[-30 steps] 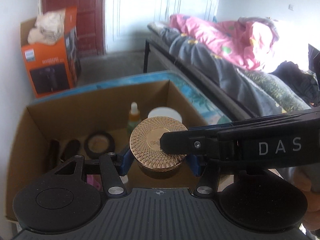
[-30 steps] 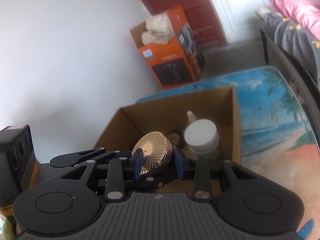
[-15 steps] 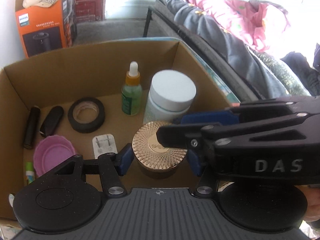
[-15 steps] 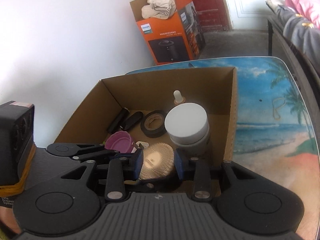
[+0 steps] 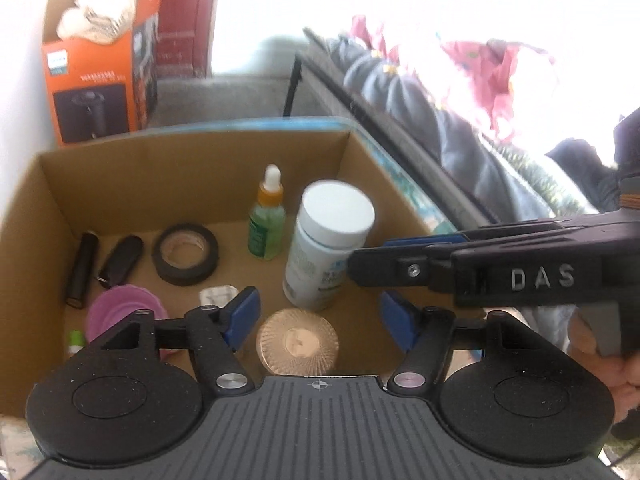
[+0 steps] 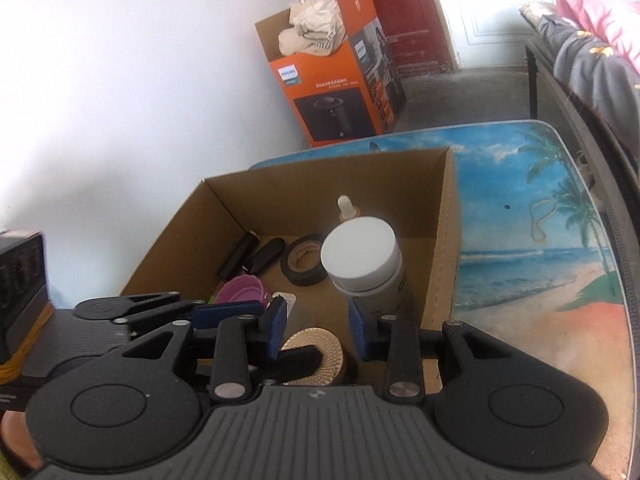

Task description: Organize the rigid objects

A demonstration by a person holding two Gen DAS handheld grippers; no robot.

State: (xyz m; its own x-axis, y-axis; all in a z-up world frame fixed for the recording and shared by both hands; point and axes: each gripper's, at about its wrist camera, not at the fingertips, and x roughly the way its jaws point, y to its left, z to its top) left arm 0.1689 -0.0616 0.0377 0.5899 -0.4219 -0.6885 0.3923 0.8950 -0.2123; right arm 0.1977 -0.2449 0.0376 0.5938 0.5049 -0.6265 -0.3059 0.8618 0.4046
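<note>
Looking down from the left wrist, the left gripper (image 5: 318, 314) had just been opening, its blue pads clear of the gold tin (image 5: 298, 342) lying between them on the floor of the cardboard box (image 5: 120, 168), just in front of the white jar (image 5: 328, 248). From the right wrist, the right gripper (image 6: 316, 328) stood part open over the same tin (image 6: 316, 354), touching nothing

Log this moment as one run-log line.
stage: release | left claw: just opened, clear of gold tin | tin: on box floor beside white jar | right claw: open, empty
</note>
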